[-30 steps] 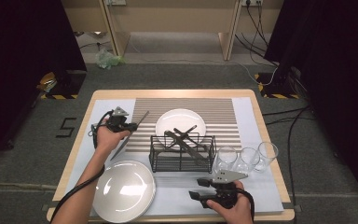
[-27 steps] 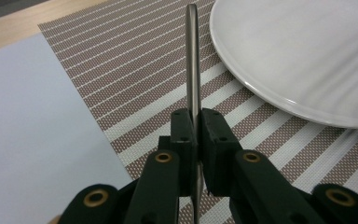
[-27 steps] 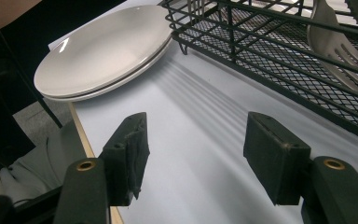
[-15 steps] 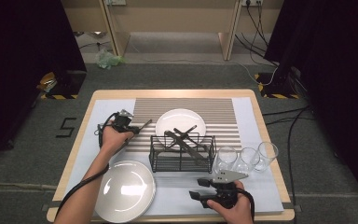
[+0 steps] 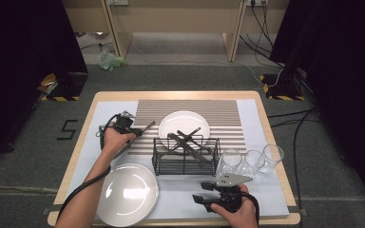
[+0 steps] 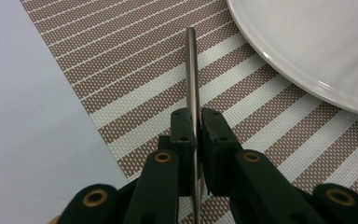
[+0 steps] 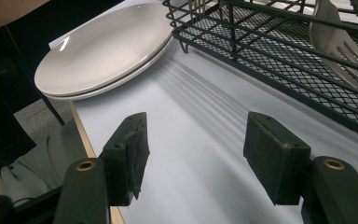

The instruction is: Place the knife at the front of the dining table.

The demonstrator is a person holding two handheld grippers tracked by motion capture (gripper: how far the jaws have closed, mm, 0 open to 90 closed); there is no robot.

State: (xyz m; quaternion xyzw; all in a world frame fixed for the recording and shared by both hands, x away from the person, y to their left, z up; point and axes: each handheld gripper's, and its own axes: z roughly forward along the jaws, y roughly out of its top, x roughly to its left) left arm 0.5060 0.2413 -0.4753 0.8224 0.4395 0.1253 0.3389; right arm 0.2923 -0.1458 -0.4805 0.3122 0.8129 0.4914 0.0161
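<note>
Several utensils (image 5: pixel 188 141) lie in the black wire basket (image 5: pixel 160 159).

The left gripper (image 5: pixel 135 129), clamped on a thin metal utensil (image 5: pixel 145 127), now sits a little nearer the white plate (image 5: pixel 184 124) than a second ago; it has slid from the pale cloth at the table's left onto the edge of the striped mat (image 5: pixel 228 111); the utensil's free end points closer to the plate's rim; the forearm (image 5: pixel 88 190) leans further in.
</note>
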